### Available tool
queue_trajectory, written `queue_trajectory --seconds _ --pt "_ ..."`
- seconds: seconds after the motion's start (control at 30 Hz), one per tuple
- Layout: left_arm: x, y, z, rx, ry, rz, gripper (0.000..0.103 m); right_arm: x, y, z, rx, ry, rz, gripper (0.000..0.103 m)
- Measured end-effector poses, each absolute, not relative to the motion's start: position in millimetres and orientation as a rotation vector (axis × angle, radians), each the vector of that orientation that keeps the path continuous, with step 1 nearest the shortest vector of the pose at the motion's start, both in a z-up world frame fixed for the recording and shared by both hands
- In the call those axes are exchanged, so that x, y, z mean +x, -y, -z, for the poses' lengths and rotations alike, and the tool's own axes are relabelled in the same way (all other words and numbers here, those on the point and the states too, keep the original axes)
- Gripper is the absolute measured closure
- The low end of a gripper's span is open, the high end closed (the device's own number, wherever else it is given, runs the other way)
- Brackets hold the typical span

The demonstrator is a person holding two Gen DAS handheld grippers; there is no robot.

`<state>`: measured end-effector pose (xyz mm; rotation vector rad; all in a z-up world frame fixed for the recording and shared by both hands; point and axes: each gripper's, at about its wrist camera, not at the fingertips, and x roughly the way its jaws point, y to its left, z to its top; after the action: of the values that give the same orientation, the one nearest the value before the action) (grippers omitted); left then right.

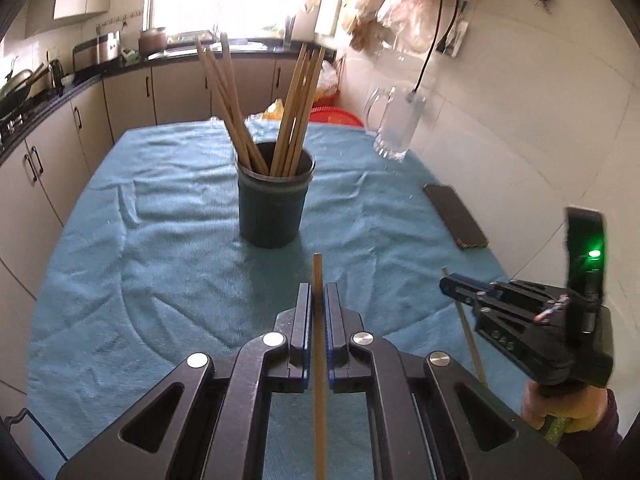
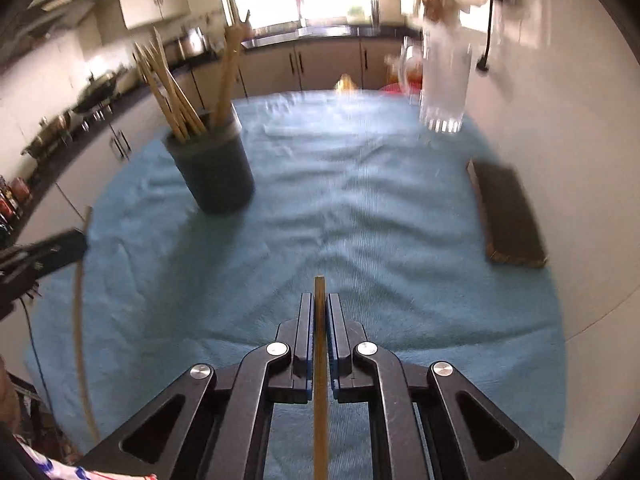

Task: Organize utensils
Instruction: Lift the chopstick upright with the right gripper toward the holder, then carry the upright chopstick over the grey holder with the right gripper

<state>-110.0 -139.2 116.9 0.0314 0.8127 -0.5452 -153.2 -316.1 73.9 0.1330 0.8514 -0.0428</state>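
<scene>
chopsticks are what you're sorting: each gripper carries one thin wooden chopstick, and the rest stand bunched in the dark round holder cup (image 1: 274, 200) at the centre of the left wrist frame, upper left in the right wrist frame (image 2: 214, 168). in the left gripper (image 1: 318, 296) the jaws are pinched narrow on a chopstick (image 1: 319, 360) running up the frame's lower middle, its tip poking just past the pads. the right gripper (image 2: 320, 304) is clamped the same way on its own chopstick (image 2: 319, 360); it also shows at the lower right of the left view (image 1: 450, 284).

you look to be mid-carry, both sticks lifted off the wrinkled blue towel (image 1: 160, 240) and neither yet at the cup. the next move likely calls for tipping each stick upright and lowering it into the cup's open mouth, threading between the leaning sticks without knocking the cup. mind the dark phone (image 1: 456, 216) and clear glass mug (image 1: 396, 124) along the right edge.
</scene>
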Motion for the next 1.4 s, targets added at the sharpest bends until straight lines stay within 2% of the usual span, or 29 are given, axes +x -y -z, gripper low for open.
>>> queue_trajectory --seconds 0.17,0.4,0.93,1.4 --pt "-129.3 133.2 -139.0 0.022 -0.738 0.556 0.098 -178.4 308.0 -118.9 0.113 -0.704 0.037 0.097" --pt "-153.5 124.7 -165.2 0.011 -0.652 0.57 0.098 -207.3 288.5 -151.2 0.073 -0.57 0.052 0.097" --pt "-182.3 111.7 -192.1 0.005 -0.553 0.569 0.098 -231.6 280.5 -174.7 0.083 -0.488 0.045 0.097" --pt "-165.9 104.9 -206.7 0.019 -0.543 0.532 0.098 -220.9 273.6 -201.6 0.079 -0.44 0.027 0.097"
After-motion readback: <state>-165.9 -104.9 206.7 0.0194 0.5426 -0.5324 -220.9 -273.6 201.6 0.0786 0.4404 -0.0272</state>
